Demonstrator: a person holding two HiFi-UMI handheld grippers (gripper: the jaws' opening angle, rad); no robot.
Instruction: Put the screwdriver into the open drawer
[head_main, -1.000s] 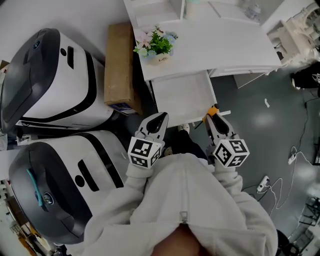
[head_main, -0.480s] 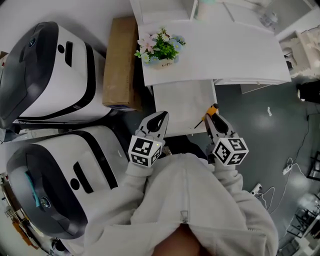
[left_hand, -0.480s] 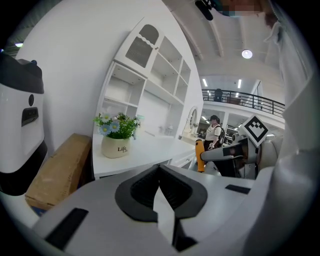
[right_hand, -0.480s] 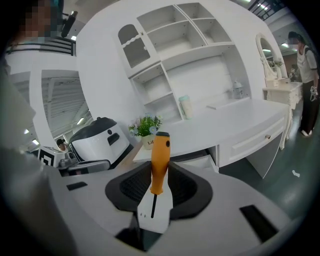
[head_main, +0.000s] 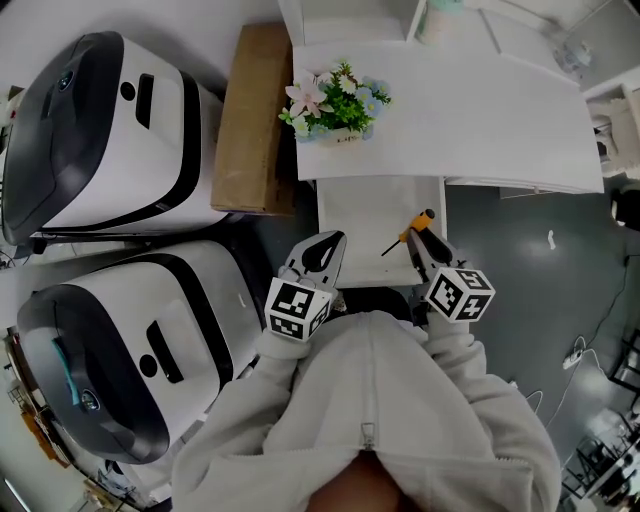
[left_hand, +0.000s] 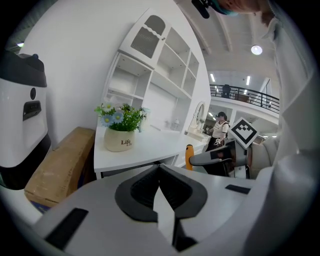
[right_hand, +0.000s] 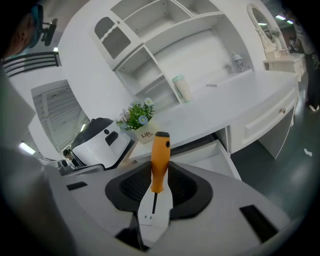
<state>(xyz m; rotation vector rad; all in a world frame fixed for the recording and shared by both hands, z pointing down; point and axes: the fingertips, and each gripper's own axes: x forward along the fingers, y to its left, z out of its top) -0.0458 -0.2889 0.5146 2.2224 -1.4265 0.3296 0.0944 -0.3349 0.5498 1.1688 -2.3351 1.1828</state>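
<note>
My right gripper (head_main: 419, 236) is shut on a screwdriver with an orange handle (head_main: 424, 216); its thin shaft (head_main: 391, 246) slants left over the open white drawer (head_main: 370, 210). In the right gripper view the handle (right_hand: 160, 160) stands up between the jaws, with the drawer (right_hand: 212, 152) beyond and below. My left gripper (head_main: 333, 241) is shut and empty at the drawer's near left corner. Seen from the left gripper view, its jaws meet (left_hand: 160, 167), and the right gripper (left_hand: 215, 157) with the orange handle (left_hand: 189, 155) shows at the right.
A flower pot (head_main: 335, 108) stands on the white desk (head_main: 480, 110) above the drawer. A cardboard box (head_main: 255, 115) lies left of the desk. Two large white-and-black machines (head_main: 100, 130) (head_main: 130, 360) fill the left. Cables (head_main: 580, 350) lie on the dark floor at right.
Both grippers have come forward toward the desk. The screwdriver, still held, has moved from the drawer's right edge to over its inside.
</note>
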